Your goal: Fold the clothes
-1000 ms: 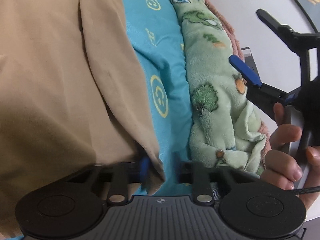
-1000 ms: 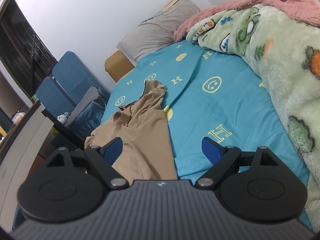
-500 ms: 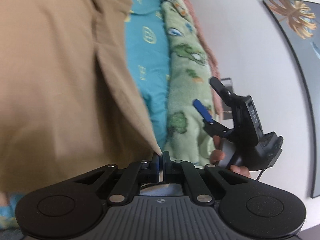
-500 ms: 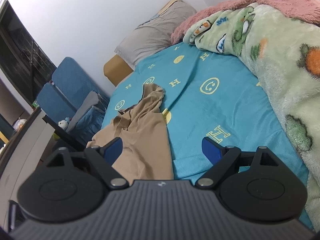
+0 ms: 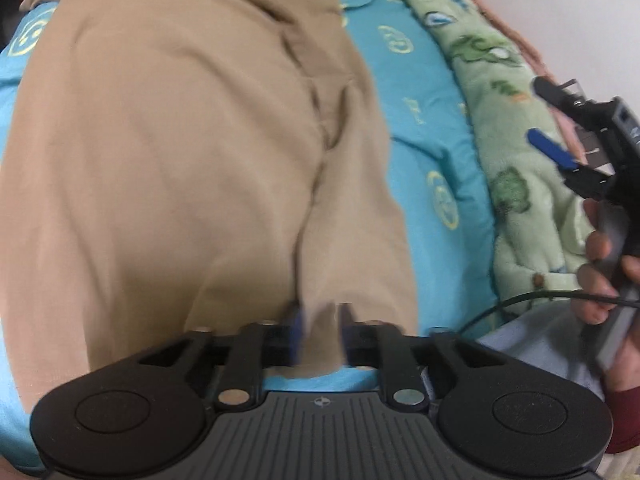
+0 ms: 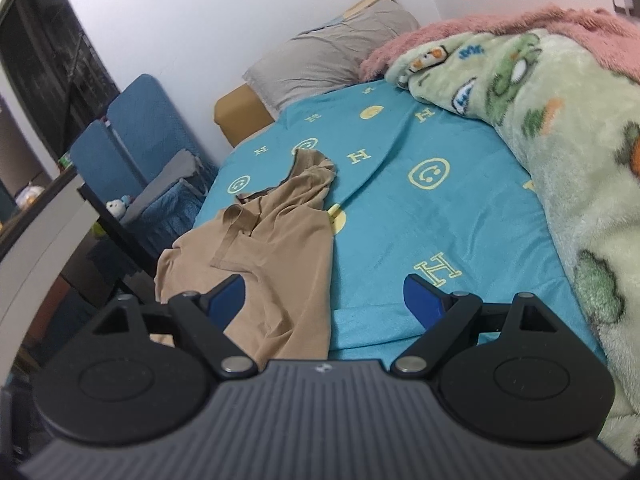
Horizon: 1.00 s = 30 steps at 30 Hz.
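White walls close in a small bedroom where a bed (image 6: pixel 400 216) wears a turquoise sheet printed with yellow smiley faces and letters. On the sheet lies a tan garment (image 6: pixel 276 248), crumpled, its far end bunched up toward the head of the bed and its near end reaching the foot, close to the bed's left edge as the right wrist camera sees it. A pale green fleece blanket (image 6: pixel 560 152) with cartoon prints is heaped along the right side of the bed, with a pink fuzzy blanket (image 6: pixel 520 28) above it against the wall. A grey pillow (image 6: pixel 328 56) leans at the head, and a blue folding chair (image 6: pixel 132 136) stands off the bed's left side beside a dark table.

In the left wrist view the tan garment (image 5: pixel 180 160) fills most of the picture. The left gripper (image 5: pixel 320 332) sits at the garment's near hem, and its jaws are opening; a fold of the tan fabric stands between the blurred blue pads, which look apart from it rather than pressing on it.

The right gripper (image 6: pixel 324 300) hangs above the foot of the bed with its jaws spread wide and nothing between them. It appears in the left wrist view too (image 5: pixel 560 128), held over the green blanket (image 5: pixel 512 152) by a hand (image 5: pixel 604 272) in a dark red sleeve, with a black cable running from it.
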Available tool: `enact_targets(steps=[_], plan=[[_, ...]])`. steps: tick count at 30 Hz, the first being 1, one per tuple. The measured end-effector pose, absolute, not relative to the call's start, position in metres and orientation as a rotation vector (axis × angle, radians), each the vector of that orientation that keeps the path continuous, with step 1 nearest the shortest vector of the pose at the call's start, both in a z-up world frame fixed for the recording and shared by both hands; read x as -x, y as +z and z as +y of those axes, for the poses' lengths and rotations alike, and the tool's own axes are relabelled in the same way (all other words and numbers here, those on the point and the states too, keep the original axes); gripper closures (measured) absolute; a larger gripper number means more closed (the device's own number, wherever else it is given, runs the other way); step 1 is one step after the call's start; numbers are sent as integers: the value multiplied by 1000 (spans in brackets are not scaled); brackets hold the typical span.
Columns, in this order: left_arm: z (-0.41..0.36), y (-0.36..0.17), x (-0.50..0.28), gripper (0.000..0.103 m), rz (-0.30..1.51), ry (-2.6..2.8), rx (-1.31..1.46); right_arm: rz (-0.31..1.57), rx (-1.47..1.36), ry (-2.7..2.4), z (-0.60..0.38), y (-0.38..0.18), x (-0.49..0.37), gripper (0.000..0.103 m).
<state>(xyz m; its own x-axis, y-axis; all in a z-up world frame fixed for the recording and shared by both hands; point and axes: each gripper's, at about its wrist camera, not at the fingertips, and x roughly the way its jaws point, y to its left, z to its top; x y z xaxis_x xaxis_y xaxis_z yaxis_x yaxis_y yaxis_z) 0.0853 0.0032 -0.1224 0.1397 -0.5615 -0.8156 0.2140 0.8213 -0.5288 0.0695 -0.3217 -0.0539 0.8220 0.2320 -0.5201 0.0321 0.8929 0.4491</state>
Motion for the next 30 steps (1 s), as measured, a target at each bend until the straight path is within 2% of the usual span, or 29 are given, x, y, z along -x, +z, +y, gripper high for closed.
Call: enact_targets(steps=[2,8,16,18,21,22,23,24,25,30], plan=[[11,-119,-94,48,1311,-575,415,596,-454,108,-318,-52,-69,15],[14,-104,-179,22,1152,-463,566,573,-433,125,-306,-52,-73,15],[-29,-127,-297,23,1019,-342,510,565,-446,118,-302,-72,-86,15],[-37,-135,-312,26,993,-305,475,561,-437,99,-302,-75,-93,15],[-41,-144,-324,37,947,-272,421,542,-423,73,-302,-79,-107,15],[-39,-146,-325,47,930,-269,406,535,-413,67,-301,-81,-112,15],[-36,-147,-325,69,915,-266,387,528,-402,62,-300,-82,-116,15],[-36,-147,-326,81,901,-263,367,521,-392,57,-299,-84,-121,15],[-38,-145,-327,98,882,-267,343,514,-381,52,-298,-86,-126,15],[-45,-123,-327,100,760,-282,181,506,-344,54,-292,-95,-141,15]])
